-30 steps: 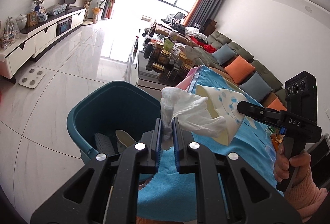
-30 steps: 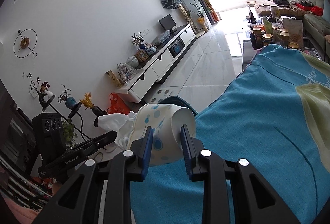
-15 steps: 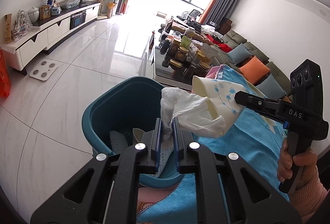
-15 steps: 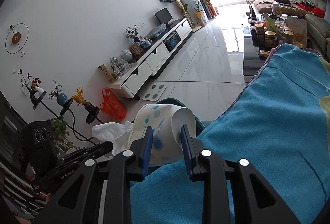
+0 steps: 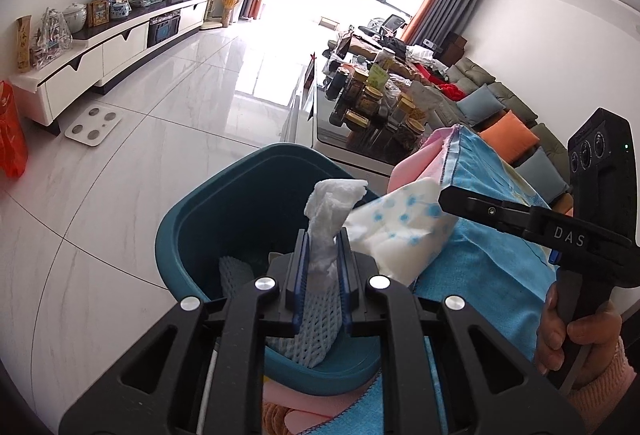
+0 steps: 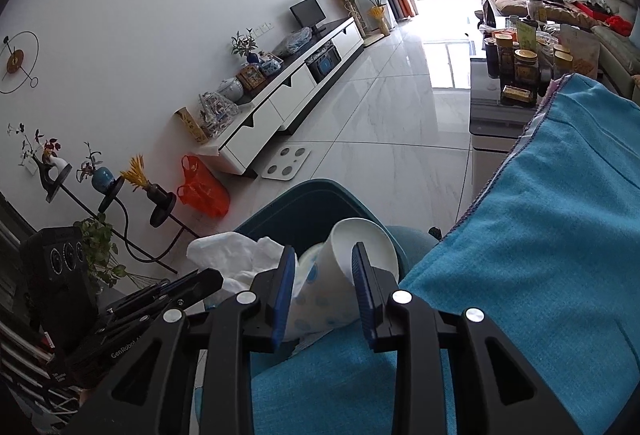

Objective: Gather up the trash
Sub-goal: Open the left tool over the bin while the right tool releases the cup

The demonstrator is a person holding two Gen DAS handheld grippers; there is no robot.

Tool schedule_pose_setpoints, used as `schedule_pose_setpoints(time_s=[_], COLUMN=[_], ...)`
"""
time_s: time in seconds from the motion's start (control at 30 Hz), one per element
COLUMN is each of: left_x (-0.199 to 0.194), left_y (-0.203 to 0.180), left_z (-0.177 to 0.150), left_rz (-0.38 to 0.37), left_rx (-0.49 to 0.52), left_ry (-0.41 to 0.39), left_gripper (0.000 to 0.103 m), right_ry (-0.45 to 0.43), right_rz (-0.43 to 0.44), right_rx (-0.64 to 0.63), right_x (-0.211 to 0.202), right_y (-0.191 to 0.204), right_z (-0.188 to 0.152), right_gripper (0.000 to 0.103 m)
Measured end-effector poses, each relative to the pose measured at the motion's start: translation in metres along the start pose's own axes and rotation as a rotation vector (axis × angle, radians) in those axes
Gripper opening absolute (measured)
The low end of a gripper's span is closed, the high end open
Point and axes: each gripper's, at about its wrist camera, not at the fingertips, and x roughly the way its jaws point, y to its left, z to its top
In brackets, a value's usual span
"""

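Left tongs: your left gripper (image 5: 322,255) stands narrow, its jaws just easing apart, pads still against the crumpled white tissue (image 5: 332,211) between them.
Right tongs: your right gripper (image 6: 324,275) has been widening around the blue-dotted paper cup (image 6: 340,275); the cup lies tilted between the pads, whether gripped you cannot tell.
Bin: the teal trash bin (image 5: 240,195) sits on the floor right under both pieces, beside the blue cloth (image 6: 540,255).
Inside bin: white foam net (image 5: 312,323).

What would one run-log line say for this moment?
left gripper: shut on tissue over bin | right gripper: jaws just opening, paper cup between them
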Motion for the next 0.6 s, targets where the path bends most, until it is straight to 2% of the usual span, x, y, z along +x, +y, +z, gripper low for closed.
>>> schedule_pose_setpoints(time_s=[0.07, 0.13, 0.37, 0.47, 0.53, 0.6], left_x=[0.006, 0.010, 0.010, 0.001, -0.006, -0.013], left_y=[0.002, 0.004, 0.002, -0.007, -0.014, -0.026], left_z=[0.000, -0.002, -0.005, -0.008, -0.011, -0.014], left_rz=[0.001, 0.007, 0.000, -0.025, -0.053, -0.083], left_rx=[-0.004, -0.009, -0.004, 0.013, 0.024, 0.046], left_ry=[0.010, 0.016, 0.005, -0.015, -0.027, -0.041], left_gripper=[0.017, 0.027, 0.034, 0.039, 0.049, 0.053], right_ry=[0.005, 0.012, 0.012, 0.002, -0.018, -0.046], right_rz=[-0.006, -0.010, -0.009, -0.003, -0.006, -0.010], right_rx=[-0.006, -0.008, -0.011, -0.025, -0.046, -0.074], right_x=[0.002, 0.004, -0.009, -0.023, -0.037, -0.055], right_y=[0.001, 0.001, -0.002, 0.000, 0.003, 0.006], right_z=[-0.001, -0.002, -0.007, -0.012, -0.016, -0.022], right_gripper=[0.033, 0.033, 0.036, 0.038, 0.042, 0.045])
